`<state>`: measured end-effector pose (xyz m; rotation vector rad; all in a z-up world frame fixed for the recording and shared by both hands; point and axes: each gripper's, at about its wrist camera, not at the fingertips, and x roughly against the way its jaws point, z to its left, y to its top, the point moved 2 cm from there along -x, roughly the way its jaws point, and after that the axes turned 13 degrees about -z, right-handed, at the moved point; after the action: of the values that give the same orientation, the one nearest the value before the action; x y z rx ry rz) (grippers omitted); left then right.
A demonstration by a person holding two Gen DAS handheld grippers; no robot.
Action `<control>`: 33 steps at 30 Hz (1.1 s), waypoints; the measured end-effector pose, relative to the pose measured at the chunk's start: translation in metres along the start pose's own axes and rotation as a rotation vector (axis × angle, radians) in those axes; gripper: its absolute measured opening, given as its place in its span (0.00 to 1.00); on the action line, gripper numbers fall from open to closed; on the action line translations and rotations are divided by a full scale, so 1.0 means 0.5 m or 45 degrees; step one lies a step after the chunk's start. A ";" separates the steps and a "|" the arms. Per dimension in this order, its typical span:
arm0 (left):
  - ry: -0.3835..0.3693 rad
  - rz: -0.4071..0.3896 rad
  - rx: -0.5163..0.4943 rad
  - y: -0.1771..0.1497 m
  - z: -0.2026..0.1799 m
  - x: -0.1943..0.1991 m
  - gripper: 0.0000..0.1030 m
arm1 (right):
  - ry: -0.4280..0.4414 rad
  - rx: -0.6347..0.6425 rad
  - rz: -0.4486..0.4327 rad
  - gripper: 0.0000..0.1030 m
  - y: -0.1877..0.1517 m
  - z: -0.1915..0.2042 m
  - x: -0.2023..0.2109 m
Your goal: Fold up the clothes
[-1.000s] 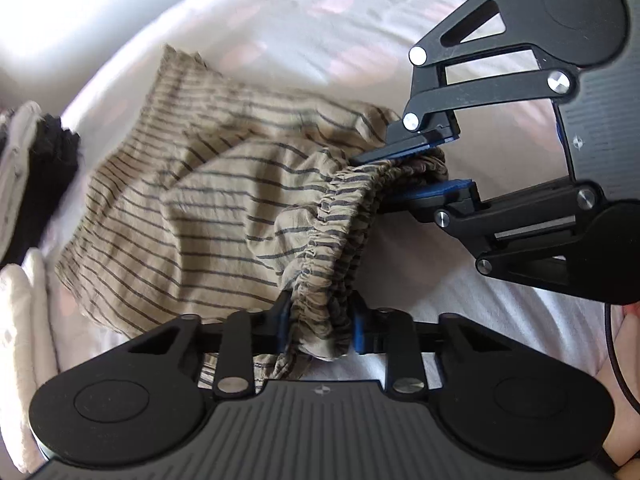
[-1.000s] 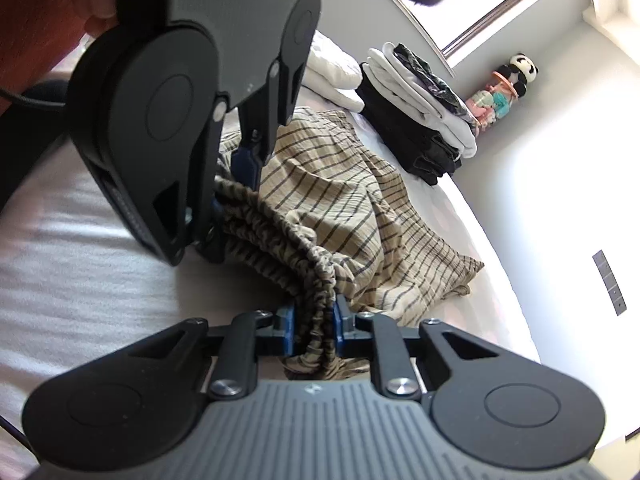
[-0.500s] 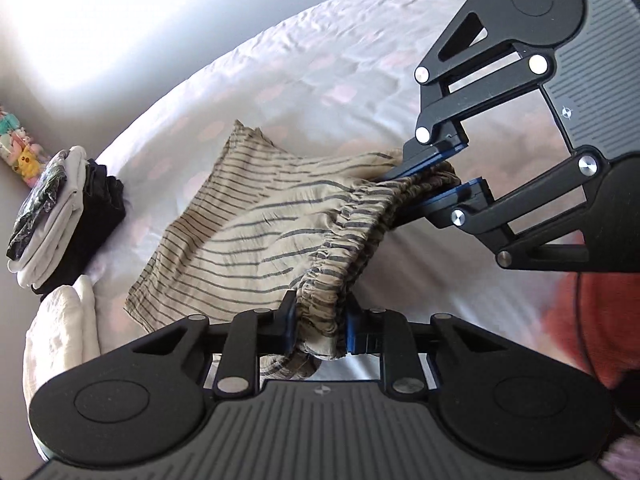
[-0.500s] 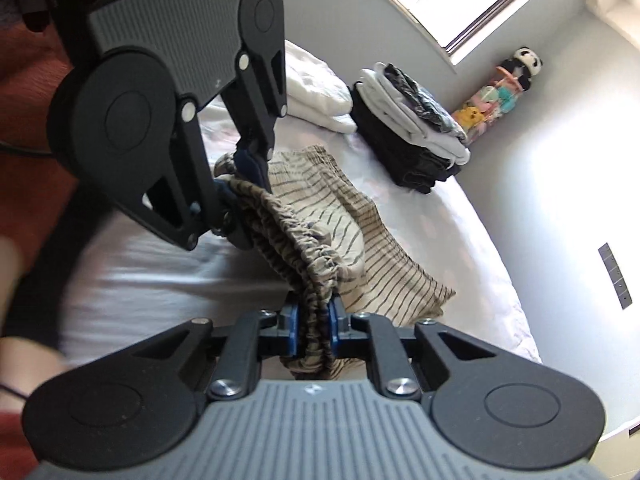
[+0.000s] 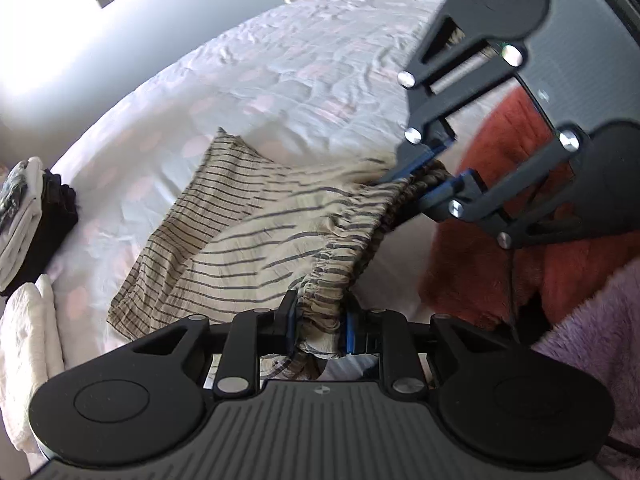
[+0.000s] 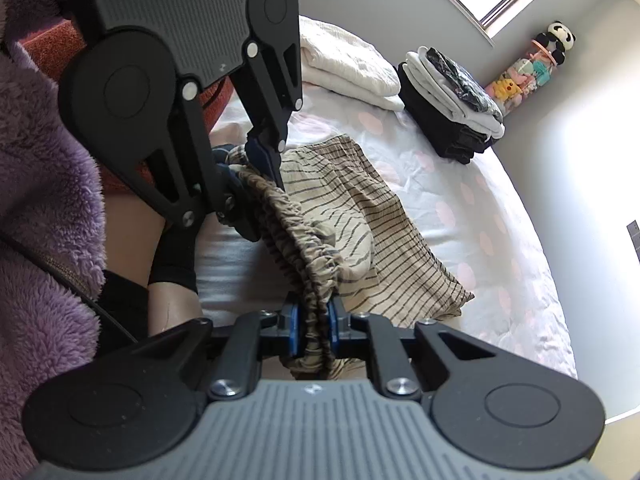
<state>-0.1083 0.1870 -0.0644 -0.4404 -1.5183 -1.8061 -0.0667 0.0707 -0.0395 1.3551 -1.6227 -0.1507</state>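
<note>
Here, both tools:
Left tool [image 5: 318, 332]: clenched on striped shorts [image 5: 248, 240] waistband.
Right tool [image 6: 314, 334]: clenched on same waistband.
Shorts hem: trailing on bed [image 5: 280, 68].

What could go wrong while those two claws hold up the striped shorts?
The left claw and right claw each pinch only the bunched waistband of the shorts, so it might slip out. The free end trails on the bed and may crease. A wide swing could topple the folded stack.
</note>
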 end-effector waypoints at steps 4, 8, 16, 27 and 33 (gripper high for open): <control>-0.023 -0.022 0.071 0.016 0.048 -0.008 0.25 | -0.017 -0.022 -0.012 0.15 0.005 -0.031 -0.028; -0.067 -0.036 0.152 0.037 0.117 -0.021 0.26 | -0.029 -0.038 -0.041 0.16 0.021 -0.085 -0.069; -0.129 -0.047 0.427 0.052 0.311 -0.102 0.29 | -0.014 -0.148 -0.058 0.16 0.055 -0.224 -0.213; -0.029 -0.075 0.784 -0.018 0.507 -0.265 0.37 | 0.044 -0.310 0.001 0.17 0.019 -0.349 -0.473; 0.002 -0.101 0.974 -0.087 0.551 -0.328 0.42 | 0.060 -0.420 0.024 0.20 -0.026 -0.359 -0.577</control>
<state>-0.0792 0.5011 -0.1366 0.0000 -2.0871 -1.1378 0.0433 0.3813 -0.1239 1.0819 -1.4947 -0.3567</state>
